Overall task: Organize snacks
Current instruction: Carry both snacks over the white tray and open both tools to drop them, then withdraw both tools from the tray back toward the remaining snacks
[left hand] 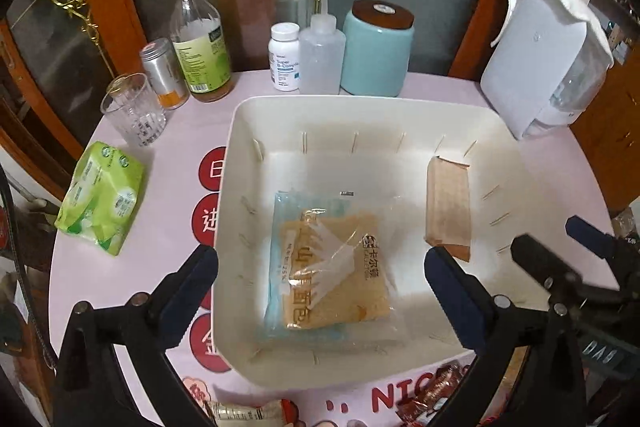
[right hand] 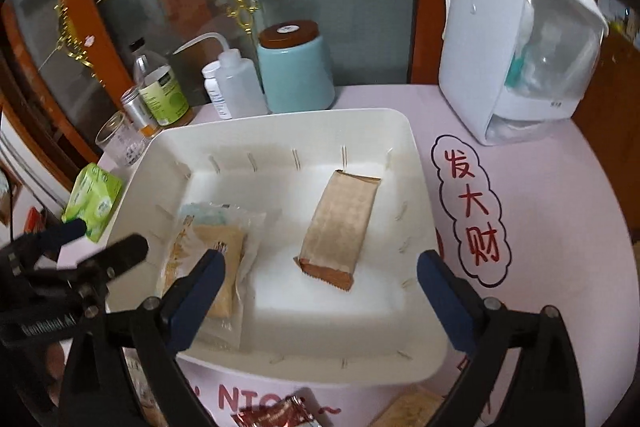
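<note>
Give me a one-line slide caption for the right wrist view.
Open right hand-held gripper above a white bin holding a brown snack bar and a clear-wrapped bread pack.

A blue-green canister (left hand: 376, 51) with a brown lid is standing at the table's (left hand: 176, 131) far edge beside a squeeze bottle (left hand: 321, 55) and a white pill bottle (left hand: 285, 57). A green tissue pack (left hand: 100, 197) is lying near a clear glass (left hand: 134, 109), while a white dispenser (left hand: 540, 63) is standing at the right.
</note>
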`<state>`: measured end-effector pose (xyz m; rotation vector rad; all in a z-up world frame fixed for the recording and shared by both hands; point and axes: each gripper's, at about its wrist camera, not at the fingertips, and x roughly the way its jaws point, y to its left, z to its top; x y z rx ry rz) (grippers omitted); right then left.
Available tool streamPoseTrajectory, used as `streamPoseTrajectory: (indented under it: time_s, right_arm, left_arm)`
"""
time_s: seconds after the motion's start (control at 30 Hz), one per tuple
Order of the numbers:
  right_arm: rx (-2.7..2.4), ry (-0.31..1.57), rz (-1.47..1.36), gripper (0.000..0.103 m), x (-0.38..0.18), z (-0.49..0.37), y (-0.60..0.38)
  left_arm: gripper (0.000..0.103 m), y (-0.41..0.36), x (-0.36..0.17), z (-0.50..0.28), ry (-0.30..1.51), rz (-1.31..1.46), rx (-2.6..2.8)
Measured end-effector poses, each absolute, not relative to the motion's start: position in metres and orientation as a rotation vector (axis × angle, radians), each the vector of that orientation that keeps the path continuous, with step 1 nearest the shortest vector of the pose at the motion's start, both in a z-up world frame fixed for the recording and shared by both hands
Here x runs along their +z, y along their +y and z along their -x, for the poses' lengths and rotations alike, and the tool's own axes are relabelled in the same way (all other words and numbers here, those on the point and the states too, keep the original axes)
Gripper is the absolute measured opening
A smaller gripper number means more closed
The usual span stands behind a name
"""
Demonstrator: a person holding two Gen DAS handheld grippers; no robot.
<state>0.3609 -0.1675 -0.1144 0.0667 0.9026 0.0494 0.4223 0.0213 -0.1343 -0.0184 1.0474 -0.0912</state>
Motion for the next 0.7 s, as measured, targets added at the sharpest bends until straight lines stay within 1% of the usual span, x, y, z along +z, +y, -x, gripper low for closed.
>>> streamPoseTrajectory:
  time_s: [0.1, 0.37, 0.7]
  right_arm:
    - [0.102, 0.916, -0.081, 0.097, -0.11, -0.347, -0.166]
    - [0.14, 0.939, -0.065, 0.097, -0.088, -0.302, -0.16]
    - [0.159, 0.825, -0.04, 0.097, -0.042, -0.213, -0.165]
  left_arm:
    - [0.103, 0.025, -0.123, -0.409, 1.03, 0.041, -0.082]
    - [0.103, 0.022, -0.081, -0.356, 0.966, -0.004, -0.104]
    - [0.103, 0.02, -0.032, -0.272, 0.911, -0.019, -0.095]
